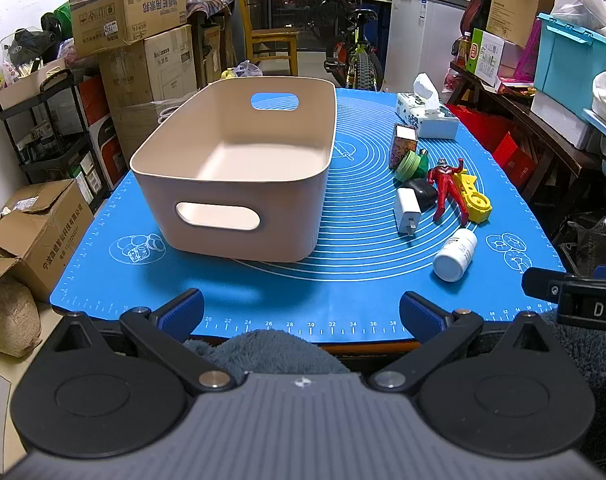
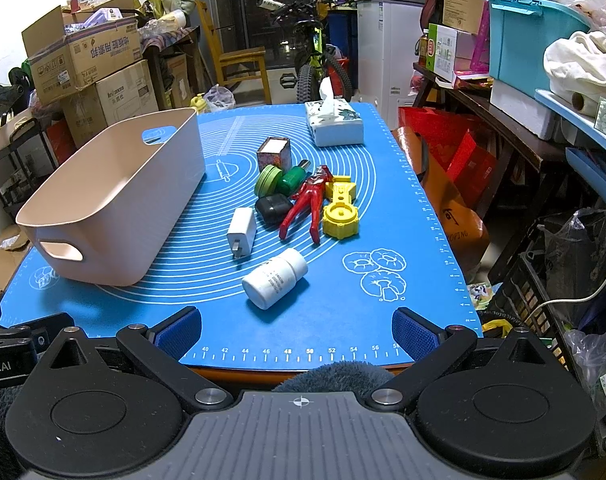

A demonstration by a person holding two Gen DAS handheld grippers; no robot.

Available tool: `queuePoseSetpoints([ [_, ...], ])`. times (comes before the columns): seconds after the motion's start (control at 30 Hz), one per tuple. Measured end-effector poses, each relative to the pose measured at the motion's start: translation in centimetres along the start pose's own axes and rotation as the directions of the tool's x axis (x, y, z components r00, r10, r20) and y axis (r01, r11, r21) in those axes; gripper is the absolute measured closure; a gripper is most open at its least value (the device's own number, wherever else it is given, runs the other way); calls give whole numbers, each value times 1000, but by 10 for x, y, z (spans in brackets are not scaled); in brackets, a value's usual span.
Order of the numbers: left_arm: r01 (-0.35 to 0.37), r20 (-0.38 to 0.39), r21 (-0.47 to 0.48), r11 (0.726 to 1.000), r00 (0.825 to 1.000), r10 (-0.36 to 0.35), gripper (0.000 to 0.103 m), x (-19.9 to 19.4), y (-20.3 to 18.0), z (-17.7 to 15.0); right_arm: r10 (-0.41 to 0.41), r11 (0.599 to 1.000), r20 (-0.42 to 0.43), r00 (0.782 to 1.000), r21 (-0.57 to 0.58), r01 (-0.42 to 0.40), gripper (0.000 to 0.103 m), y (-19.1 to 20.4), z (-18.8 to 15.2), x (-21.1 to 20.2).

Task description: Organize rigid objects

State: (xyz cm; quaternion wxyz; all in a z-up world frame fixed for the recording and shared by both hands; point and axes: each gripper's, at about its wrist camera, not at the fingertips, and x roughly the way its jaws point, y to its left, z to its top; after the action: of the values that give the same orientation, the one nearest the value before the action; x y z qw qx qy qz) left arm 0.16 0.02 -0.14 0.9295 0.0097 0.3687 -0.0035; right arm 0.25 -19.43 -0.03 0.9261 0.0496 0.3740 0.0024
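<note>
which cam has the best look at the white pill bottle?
Right wrist view: the white pill bottle lies on its side near centre, label print visible, just ahead of the open jaws. Left wrist view shows it off to the right, mostly its cap end.

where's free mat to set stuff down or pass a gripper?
Free: near edge strip in front of the bin and white bottle; right margin beside the yellow part. The bin is empty. Crowded: cluster from patterned box to charger.
</note>
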Motion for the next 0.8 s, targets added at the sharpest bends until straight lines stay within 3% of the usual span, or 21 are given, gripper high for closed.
queuePoseSetpoints([
  [0.6, -9, 10, 5, 1000, 1000, 9, 0, -7, 6, 8, 2, 1000, 34, 999, -27, -1, 2, 11, 7, -7],
  [0.8, -64, 54, -21, 998, 996, 66, 0, -17, 32, 29, 15, 1000, 59, 998, -26, -14, 2, 13, 22, -6],
])
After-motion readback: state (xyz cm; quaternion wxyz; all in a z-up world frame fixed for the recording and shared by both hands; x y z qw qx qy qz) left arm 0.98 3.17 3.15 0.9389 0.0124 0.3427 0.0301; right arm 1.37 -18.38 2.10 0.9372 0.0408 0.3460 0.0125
